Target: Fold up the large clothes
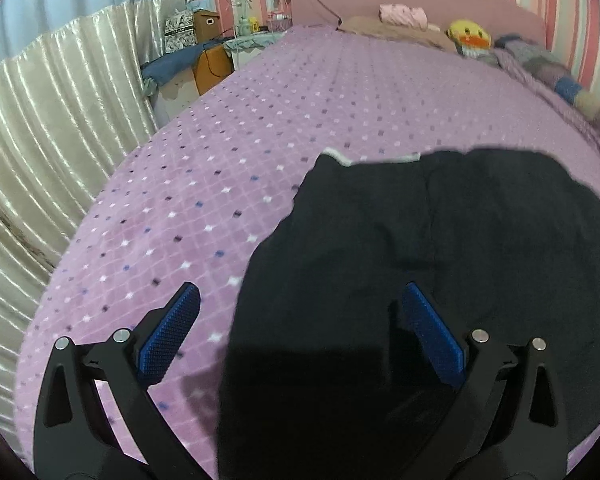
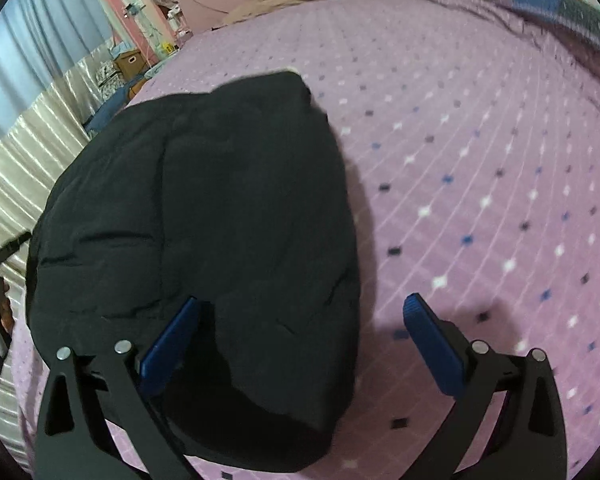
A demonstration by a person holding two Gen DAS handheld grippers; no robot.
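Your left gripper [image 1: 300, 334] wide open and empty, straddling the black garment's [image 1: 440, 260] left edge, your right gripper [image 2: 302, 338] likewise at its right edge, purple bedspread [image 2: 480, 160] bare beyond, curtain [image 1: 52, 128] clearest from left.

Both views are evenly and softly lit, moderately bright, with a cool bluish glow coming through the curtain [image 1: 60, 4] at the upper left. The satin drape [image 1: 40, 152] below it throws streaky white highlights. The black garment [image 2: 204, 232] reads as a nearly featureless dark mass; only faint creases show. Soft shadows lie on the purple bedspread [image 1: 228, 128] beside the garment's edge and under the right tool [image 2: 300, 336]. Fisheye distortion bulges the bed into a dome, and a black vignette rings each frame. The right wrist view is slightly smeared by motion; distant clutter is soft.
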